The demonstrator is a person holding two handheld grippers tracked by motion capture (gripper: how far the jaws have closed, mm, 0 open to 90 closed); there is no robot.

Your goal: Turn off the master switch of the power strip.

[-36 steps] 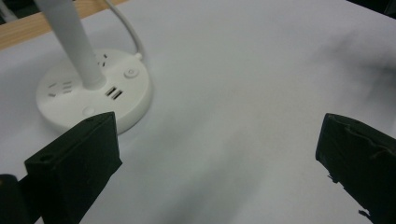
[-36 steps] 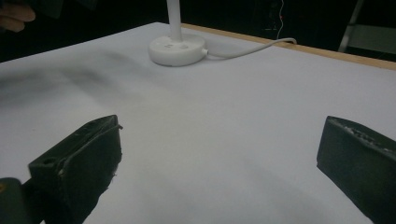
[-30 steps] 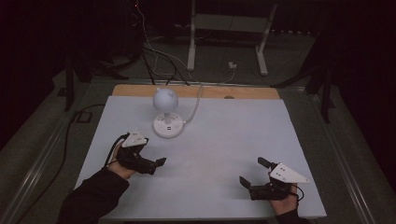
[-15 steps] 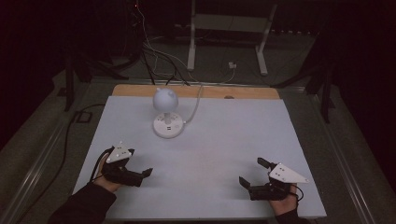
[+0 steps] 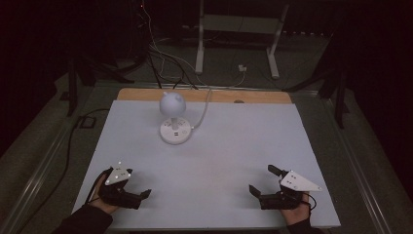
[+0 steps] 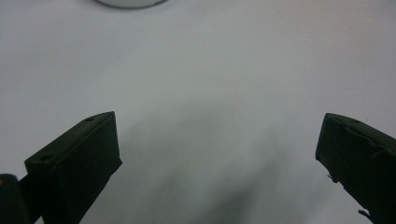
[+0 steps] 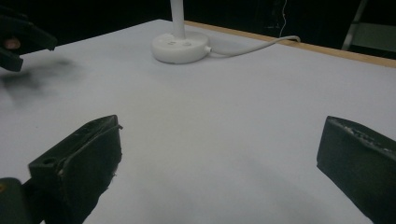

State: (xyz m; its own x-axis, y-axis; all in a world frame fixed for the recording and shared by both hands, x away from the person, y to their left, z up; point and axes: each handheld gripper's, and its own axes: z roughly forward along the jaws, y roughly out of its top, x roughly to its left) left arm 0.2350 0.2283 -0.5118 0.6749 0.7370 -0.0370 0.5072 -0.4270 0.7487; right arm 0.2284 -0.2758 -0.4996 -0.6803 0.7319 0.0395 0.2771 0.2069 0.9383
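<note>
A small white desk lamp (image 5: 172,116) with a round head and disc base stands at the back middle of the white table (image 5: 229,146); its base (image 7: 180,45) and cord show in the right gripper view, and the base's rim (image 6: 126,3) shows at the top of the left gripper view. My left gripper (image 5: 141,198) rests near the front left edge, open, its jaws (image 6: 219,140) wide apart over bare tabletop. Near the front right, my right gripper (image 5: 261,179) is open too, holding nothing (image 7: 219,144), and points toward the lamp.
The lamp's white cord (image 5: 204,109) runs back over the wooden strip (image 5: 204,95) at the table's far edge. Cables and a metal stand (image 5: 236,29) lie on the dark floor behind. The left gripper (image 7: 21,39) shows at the top left of the right gripper view.
My left gripper has drawn back from near the lamp toward the front left edge of the table. The right gripper has stayed put.
</note>
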